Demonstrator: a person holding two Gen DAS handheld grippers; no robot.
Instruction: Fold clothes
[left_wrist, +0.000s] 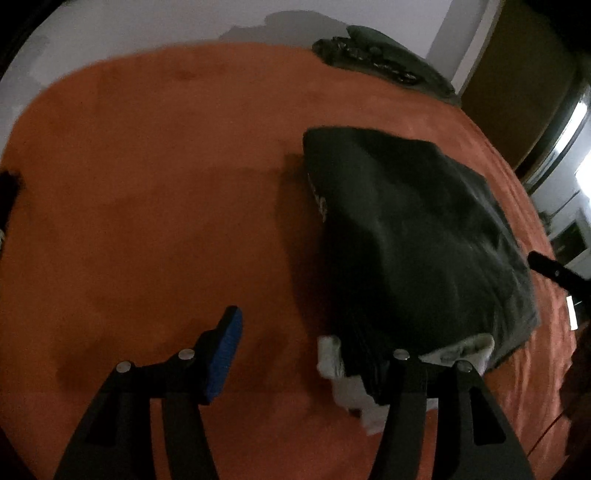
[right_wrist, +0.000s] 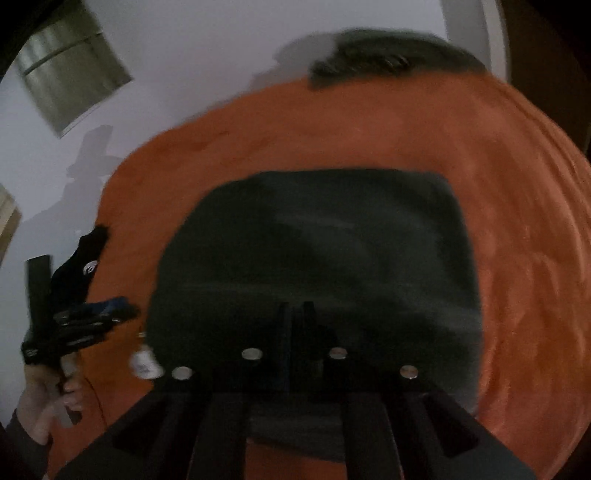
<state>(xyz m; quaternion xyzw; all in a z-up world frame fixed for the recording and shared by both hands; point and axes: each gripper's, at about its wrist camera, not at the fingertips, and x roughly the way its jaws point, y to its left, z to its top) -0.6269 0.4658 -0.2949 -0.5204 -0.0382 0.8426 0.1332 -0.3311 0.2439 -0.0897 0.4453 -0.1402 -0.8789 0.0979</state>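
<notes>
The folded dark shirt (right_wrist: 317, 266) fills the middle of the right wrist view, directly ahead of the nearly closed, empty right gripper (right_wrist: 294, 314), while the left gripper (left_wrist: 306, 350), jaws apart, straddles its lower-left corner.

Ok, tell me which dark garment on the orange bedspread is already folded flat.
The dark grey folded shirt directly under the right gripper, a neat rectangle. The dark green garment at the bedspread's far edge lies crumpled.
</notes>
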